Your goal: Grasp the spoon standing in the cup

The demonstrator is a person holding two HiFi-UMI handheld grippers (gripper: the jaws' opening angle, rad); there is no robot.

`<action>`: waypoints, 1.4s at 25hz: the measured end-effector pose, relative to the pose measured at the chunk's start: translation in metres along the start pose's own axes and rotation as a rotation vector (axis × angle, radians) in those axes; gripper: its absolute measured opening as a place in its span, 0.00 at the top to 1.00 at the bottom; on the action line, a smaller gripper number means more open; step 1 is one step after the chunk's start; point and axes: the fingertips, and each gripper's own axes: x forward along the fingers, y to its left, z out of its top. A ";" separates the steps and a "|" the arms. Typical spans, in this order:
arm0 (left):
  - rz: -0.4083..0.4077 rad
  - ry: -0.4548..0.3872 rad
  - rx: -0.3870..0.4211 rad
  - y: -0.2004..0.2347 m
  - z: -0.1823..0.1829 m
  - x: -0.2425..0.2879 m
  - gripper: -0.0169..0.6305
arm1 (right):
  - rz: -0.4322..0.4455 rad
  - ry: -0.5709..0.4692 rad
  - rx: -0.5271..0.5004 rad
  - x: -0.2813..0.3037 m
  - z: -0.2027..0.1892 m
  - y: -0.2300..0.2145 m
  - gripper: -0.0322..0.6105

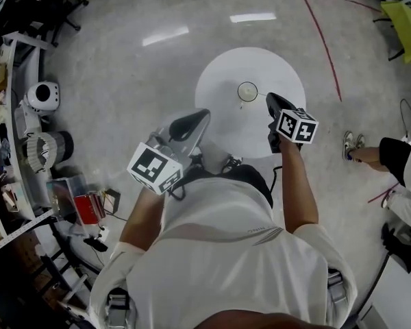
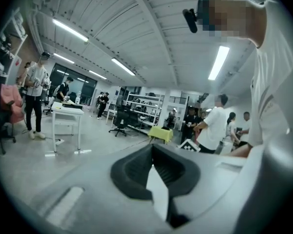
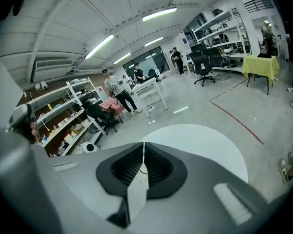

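A small cup [image 1: 247, 91] stands near the middle of the round white table [image 1: 222, 74]. My right gripper [image 1: 268, 99] reaches in level at the cup's right rim. Its jaws are shut [image 3: 143, 147], with only a thin pale strip pinched between the tips, which I take for the spoon's handle. A curved bit of rim shows through the slot behind the tips; the cup is otherwise hidden under the jaws in that view. My left gripper [image 1: 204, 114] is held up at the table's near left edge, shut [image 2: 153, 150] and holding nothing, tilted up away from the table.
Shelving and a white rounded device [image 1: 42, 96] line the left wall, with a red box [image 1: 89, 208] nearer me. A red line [image 1: 325, 40] runs across the floor to the right of the table. A seated person's leg [image 1: 377, 155] is at the right, a yellow-green table [image 1: 405, 19] beyond.
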 end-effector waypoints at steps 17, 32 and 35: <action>-0.209 -0.095 0.114 -0.049 0.058 -0.004 0.97 | 0.032 -0.563 -0.215 -0.220 0.094 0.130 0.93; -0.283 -0.117 0.150 -0.086 0.069 -0.010 0.97 | 0.010 -0.682 -0.321 -0.277 0.091 0.157 0.93; -0.280 -0.117 0.146 -0.086 0.070 -0.014 0.97 | 0.017 -0.684 -0.322 -0.277 0.091 0.162 0.93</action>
